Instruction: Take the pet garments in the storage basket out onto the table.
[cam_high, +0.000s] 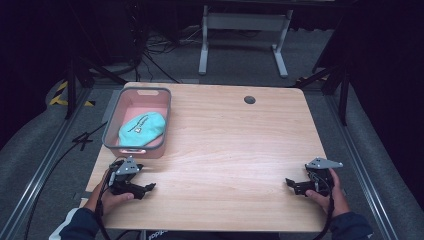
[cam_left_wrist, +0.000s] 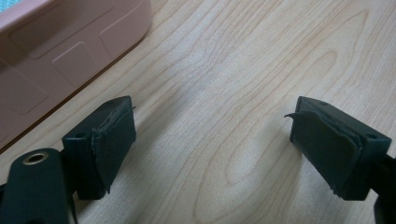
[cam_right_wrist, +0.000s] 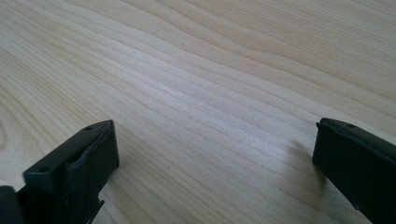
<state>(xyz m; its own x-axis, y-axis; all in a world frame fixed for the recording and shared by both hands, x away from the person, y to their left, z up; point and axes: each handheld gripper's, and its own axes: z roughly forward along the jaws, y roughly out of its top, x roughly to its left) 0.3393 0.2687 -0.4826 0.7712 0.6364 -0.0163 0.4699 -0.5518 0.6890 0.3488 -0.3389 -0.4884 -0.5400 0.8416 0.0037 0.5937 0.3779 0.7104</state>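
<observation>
Left claw (cam_high: 148, 188) – released, nothing gripped, rested on light wooden table (cam_high: 230, 150) near pink plastic basket (cam_high: 162, 120) | right claw (cam_high: 292, 183) – released likewise | crumpled teal cloth (cam_high: 142, 129) is seen inside basket | step judged idle; no next move can be judged.

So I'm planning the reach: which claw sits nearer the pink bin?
The left claw, just below the pink bin; the right claw sits across the table.

The left black hand-held gripper (cam_high: 148, 188) and the right black hand-held gripper (cam_high: 290, 183) each carry a grey three-cornered plate on top and trail a black cable. Their blocky jaws wear ragged dark rubber pads (cam_left_wrist: 114, 140), with small screw holes in the tips. The person's sleeves (cam_high: 80, 226) are dark blue.
</observation>
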